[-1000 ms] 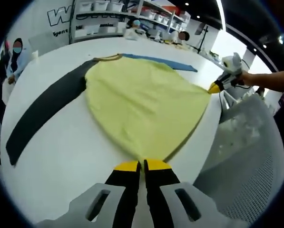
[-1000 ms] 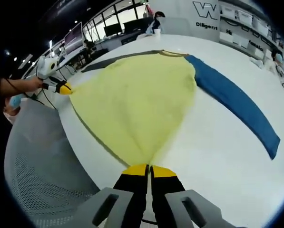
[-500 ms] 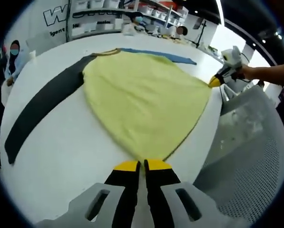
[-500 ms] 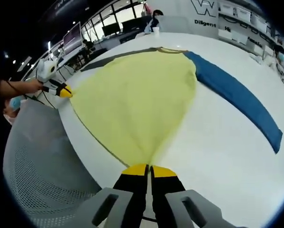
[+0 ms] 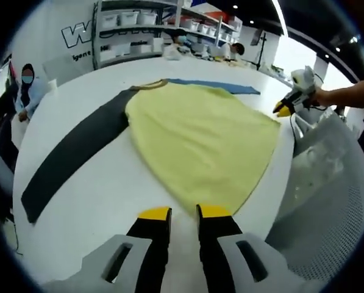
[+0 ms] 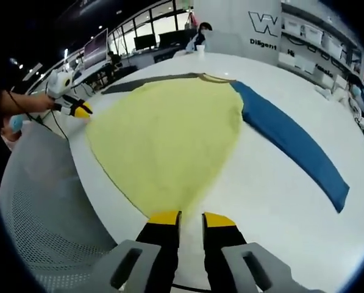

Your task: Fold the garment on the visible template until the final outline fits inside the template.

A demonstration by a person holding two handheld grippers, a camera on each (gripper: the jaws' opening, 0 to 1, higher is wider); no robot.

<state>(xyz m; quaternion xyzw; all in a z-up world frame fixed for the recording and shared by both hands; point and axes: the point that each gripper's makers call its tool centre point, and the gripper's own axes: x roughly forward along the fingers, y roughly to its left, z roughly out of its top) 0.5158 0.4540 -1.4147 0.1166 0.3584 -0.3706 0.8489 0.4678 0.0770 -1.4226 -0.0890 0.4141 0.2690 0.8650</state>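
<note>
Lying flat on the round white bench [image 5: 84,207], the long-sleeved garment with a pale yellow body [image 5: 206,140] has its collar on the far side and its hem at the bench edge nearest both grippers. Long axis of the body runs hem to collar, straight away from the jaws in both views.

Relative to the yellow body: the dark grey sleeve [image 5: 72,155] runs out to one side, the blue sleeve [image 6: 291,143] to the other, both spread straight on the bench. No template outline is discernible to me.

Left gripper [image 5: 183,213]: jaws parted narrowly, nothing between them, tips at one hem corner, just short of the cloth. Right gripper [image 6: 191,218]: same, jaws slightly apart and empty, tips at the other hem corner.

Judgement: each gripper is next to its own hem corner, so a hem-to-collar fold could start from here. For folding sleeves inward, the left is nearer the grey one, the right nearer the blue.
</note>
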